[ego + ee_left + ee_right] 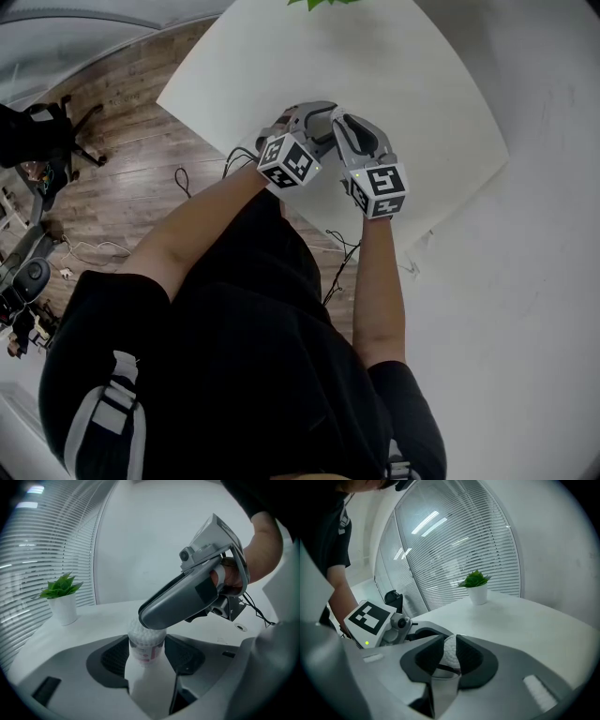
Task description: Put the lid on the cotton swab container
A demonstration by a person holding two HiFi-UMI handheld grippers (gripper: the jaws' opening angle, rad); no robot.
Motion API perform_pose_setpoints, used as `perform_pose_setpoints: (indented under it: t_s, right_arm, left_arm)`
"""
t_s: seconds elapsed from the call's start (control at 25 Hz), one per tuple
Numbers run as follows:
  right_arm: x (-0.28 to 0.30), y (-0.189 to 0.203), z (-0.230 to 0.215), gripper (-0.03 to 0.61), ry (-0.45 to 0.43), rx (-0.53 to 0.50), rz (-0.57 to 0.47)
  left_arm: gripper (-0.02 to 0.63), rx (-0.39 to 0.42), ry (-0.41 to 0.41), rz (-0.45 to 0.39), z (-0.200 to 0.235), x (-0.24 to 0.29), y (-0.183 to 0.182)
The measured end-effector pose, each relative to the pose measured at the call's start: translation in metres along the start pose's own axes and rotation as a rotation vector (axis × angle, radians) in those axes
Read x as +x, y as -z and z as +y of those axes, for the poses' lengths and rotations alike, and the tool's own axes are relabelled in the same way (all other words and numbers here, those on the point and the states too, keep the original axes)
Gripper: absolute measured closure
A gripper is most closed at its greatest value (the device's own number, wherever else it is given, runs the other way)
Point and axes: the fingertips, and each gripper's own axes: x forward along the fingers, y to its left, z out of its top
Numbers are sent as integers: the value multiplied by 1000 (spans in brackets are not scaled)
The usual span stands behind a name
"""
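The clear cotton swab container [146, 645], packed with white swab heads, stands upright between the pads of my left gripper [148, 654], which is shut on it. My right gripper [151, 618] reaches in from the upper right and its tip covers the container's top. In the right gripper view the swab heads [451, 649] sit between the dark pads of the right gripper [449, 657], with the clear lid [440, 686] gripped around them; its outline is faint. In the head view both grippers [309, 114] [339, 124] meet over the white table [412, 75], and they hide the container.
A small green plant in a white pot [63, 603] [477, 588] stands at the table's far side. The table's near edge [281, 202] lies just under the grippers. Wooden floor with cables [187, 178] and a dark chair [42, 131] lie to the left. Window blinds [454, 550] stand behind.
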Motion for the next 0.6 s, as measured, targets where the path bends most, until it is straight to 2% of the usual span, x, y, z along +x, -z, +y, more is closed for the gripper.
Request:
perform_pose_setpoints:
  t_s: [0.24,0.6]
  right_arm:
    - [4,-4,1,520,33,-54,29]
    - [5,3,4,522,68,-106,65]
  left_arm:
    - [373,-4,9,0,0,-1,0]
    - [373,-18,25,19,-2,-5,5]
